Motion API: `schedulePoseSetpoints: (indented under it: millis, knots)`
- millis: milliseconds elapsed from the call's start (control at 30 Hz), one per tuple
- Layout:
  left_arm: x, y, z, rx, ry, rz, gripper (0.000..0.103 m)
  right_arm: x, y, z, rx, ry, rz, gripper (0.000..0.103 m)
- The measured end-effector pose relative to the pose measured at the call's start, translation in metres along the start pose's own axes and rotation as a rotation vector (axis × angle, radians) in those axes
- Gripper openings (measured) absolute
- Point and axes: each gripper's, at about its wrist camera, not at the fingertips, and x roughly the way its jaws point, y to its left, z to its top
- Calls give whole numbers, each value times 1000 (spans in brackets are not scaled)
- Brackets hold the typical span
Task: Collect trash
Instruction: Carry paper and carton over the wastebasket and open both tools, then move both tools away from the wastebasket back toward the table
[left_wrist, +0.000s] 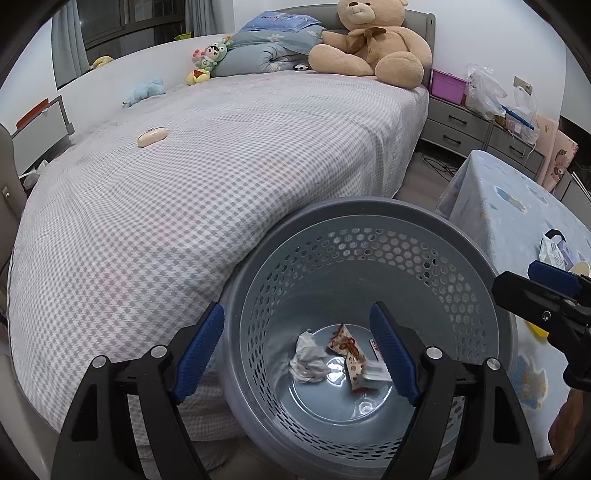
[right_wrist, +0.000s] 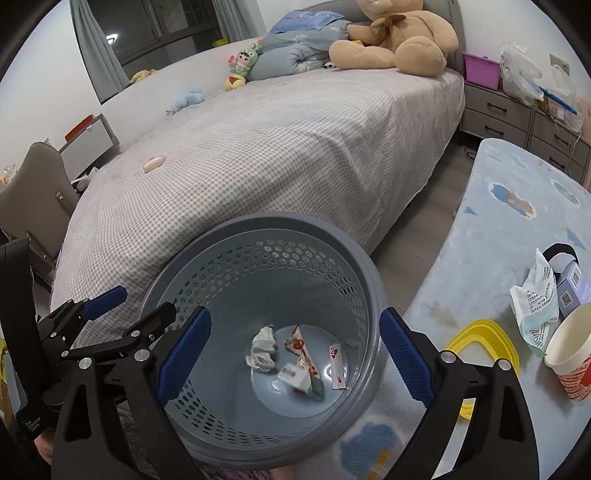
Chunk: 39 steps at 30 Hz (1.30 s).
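Note:
A grey perforated waste bin (left_wrist: 369, 216) stands between the bed and a table. On its bottom lie a crumpled tissue (left_wrist: 308, 360), a red-and-white wrapper (left_wrist: 349, 349) and a small card (right_wrist: 338, 365). My left gripper (left_wrist: 295, 310) hangs open over the bin's left side with nothing between its blue pads. Over the same bin (right_wrist: 280, 221), my right gripper (right_wrist: 295, 314) is open and empty too. Each gripper shows in the other's view: the left gripper (right_wrist: 142, 301) at the left, the right gripper (left_wrist: 515, 275) at the right edge.
A bed (right_wrist: 258, 147) with a checked cover lies left of the bin, with a teddy bear (left_wrist: 373, 40) and toys at its head. On the blue-clothed table (right_wrist: 517, 206) to the right are a paper cup (right_wrist: 570, 362), a yellow lid (right_wrist: 480, 339), a face mask (right_wrist: 535, 306) and a small box (right_wrist: 570, 288).

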Motion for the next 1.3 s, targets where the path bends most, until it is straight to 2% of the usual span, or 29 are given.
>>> schedulePoseSetpoints:
  millis: [967,1300]
  knots:
    - [-5,-5,2,0,-16,-6,78,-19,-6,-10,22,-13,-32,91]
    - [-14,-23,6,11,-35,-41,78,-48,-38,-39,91,6,-95,91]
